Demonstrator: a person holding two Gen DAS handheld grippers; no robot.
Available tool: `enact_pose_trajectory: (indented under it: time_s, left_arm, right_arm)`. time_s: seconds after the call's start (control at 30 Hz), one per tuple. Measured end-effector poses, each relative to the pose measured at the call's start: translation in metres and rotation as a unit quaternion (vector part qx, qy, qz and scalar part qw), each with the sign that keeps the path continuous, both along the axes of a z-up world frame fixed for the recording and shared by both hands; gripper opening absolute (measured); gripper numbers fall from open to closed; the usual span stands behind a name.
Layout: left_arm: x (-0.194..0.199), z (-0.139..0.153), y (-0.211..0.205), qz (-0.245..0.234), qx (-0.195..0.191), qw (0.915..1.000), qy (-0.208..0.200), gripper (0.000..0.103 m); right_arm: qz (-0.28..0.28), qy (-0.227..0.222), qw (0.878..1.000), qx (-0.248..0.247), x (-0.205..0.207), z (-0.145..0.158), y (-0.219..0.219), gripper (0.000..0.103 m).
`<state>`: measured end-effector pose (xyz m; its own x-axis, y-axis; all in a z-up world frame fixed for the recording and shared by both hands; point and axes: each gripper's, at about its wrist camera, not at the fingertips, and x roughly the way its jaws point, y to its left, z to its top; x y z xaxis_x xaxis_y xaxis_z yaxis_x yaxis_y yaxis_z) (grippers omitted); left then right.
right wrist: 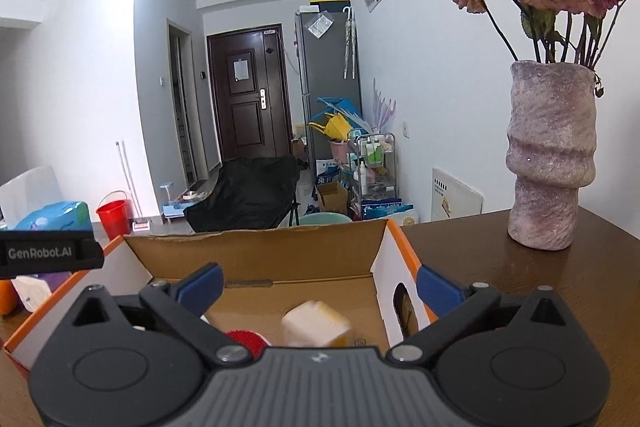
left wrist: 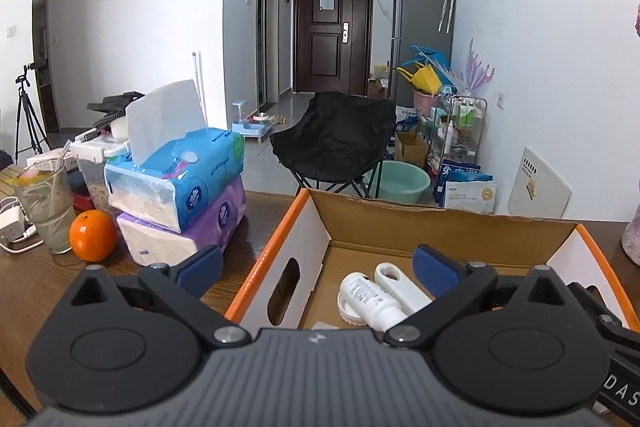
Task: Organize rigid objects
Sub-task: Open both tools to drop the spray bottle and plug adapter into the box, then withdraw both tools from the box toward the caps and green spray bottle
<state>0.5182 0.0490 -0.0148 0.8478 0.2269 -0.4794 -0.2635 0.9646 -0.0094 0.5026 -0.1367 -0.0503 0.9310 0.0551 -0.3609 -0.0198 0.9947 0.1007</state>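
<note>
An open cardboard box with an orange rim [left wrist: 280, 227] sits on the brown wooden table. In the left wrist view a white bottle [left wrist: 372, 297] and a white flat piece with a hole [left wrist: 400, 285] lie on its floor. My left gripper [left wrist: 318, 263] hangs open above the box's left part, with nothing between its blue pads. In the right wrist view my right gripper [right wrist: 320, 285] stands open over the box's right end [right wrist: 394, 267]. Below its jaws is a blurred white and yellow block [right wrist: 316, 323], untouched by the pads. A red round thing [right wrist: 248, 341] lies beside it, partly hidden.
Left of the box stand two stacked tissue packs [left wrist: 180, 195], an orange [left wrist: 93, 235] and a glass [left wrist: 46, 207]. A purple vase with dried roses [right wrist: 552, 155] stands on the table to the right. A black folding chair [left wrist: 336, 139] is behind the table.
</note>
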Motion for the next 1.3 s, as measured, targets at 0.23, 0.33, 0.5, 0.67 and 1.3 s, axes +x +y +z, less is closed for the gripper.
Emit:
enact_pose_trajectory:
  time_s: [0.23, 0.33, 0.5, 0.67, 1.3]
  left_arm:
    - [-0.004, 0.003, -0.001, 0.001, 0.000, 1.0000, -0.002, 0.103]
    - [-0.007, 0.003, -0.001, 0.002, -0.005, 1.0000, -0.001, 0.103]
    - [-0.016, 0.004, -0.002, 0.004, 0.004, 1.0000, -0.007, 0.103]
    - [-0.030, 0.004, -0.003, 0.006, 0.005, 0.9999, -0.015, 0.103]
    - [-0.095, -0.001, -0.013, 0.004, 0.011, 0.9998, -0.019, 0.103]
  right_arm:
    - [0.002, -0.002, 1.000, 0.003, -0.001, 0.004, -0.002, 0.103]
    - [0.006, -0.001, 1.000, 0.005, -0.003, 0.006, -0.003, 0.103]
    - [0.004, -0.001, 1.000, 0.005, -0.008, 0.009, -0.008, 0.103]
    - [0.006, 0.000, 1.000, 0.000, -0.018, 0.010, -0.012, 0.103]
    - [-0.004, -0.011, 1.000, 0.000, -0.084, 0.011, -0.035, 0.103]
